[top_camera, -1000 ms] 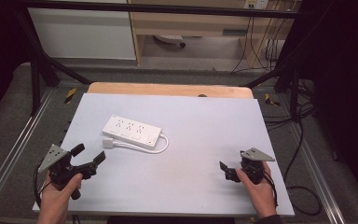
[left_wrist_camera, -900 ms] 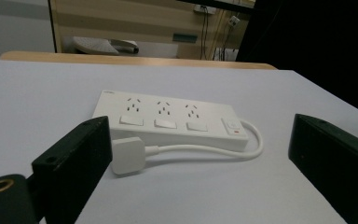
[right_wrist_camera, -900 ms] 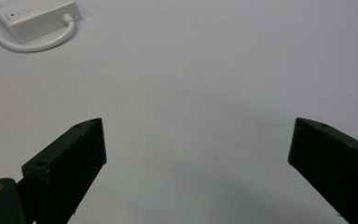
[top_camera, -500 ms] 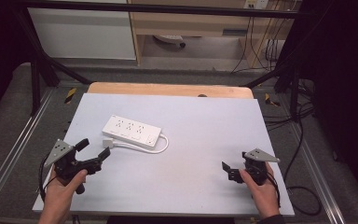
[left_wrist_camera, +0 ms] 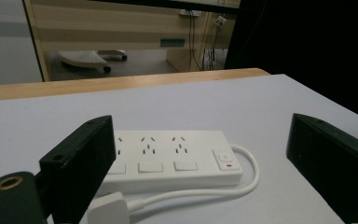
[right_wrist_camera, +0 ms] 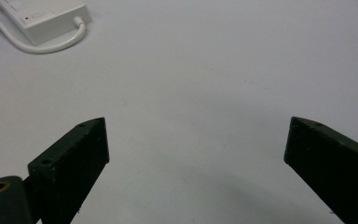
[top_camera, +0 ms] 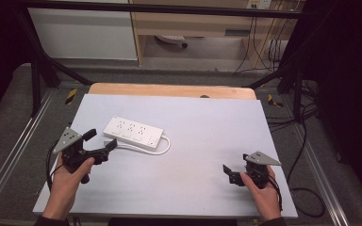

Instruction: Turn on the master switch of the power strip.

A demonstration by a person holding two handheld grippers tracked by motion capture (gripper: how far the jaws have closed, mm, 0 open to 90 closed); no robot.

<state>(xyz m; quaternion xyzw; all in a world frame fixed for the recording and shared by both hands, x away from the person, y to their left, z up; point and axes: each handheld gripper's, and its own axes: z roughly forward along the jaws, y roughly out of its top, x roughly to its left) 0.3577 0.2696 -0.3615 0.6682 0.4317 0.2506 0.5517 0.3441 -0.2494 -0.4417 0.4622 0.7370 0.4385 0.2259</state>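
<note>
A white three-socket power strip [top_camera: 133,133] lies flat on the grey table top [top_camera: 202,127], left of centre. Its white cable [top_camera: 162,146] loops back to a white plug [left_wrist_camera: 107,210] by its near side. My left gripper [top_camera: 100,140] is open, just short of the strip's left end. In the left gripper view the strip [left_wrist_camera: 168,158] lies between and beyond the spread jaws, untouched. My right gripper [top_camera: 233,175] is open over bare table at the front right. The right gripper view has the strip's switch end [right_wrist_camera: 42,16] and cable [right_wrist_camera: 51,44] far off.
A wooden board edge [top_camera: 169,90] runs along the table's far side. Metal frame rails [top_camera: 14,155] flank the table on both sides. Cables [top_camera: 306,141] hang off the right. The floor beyond holds a cabinet [top_camera: 80,28] and a chair base [top_camera: 169,41].
My left gripper has moved forward and right, closer to the power strip's left end. The right gripper has barely shifted.
</note>
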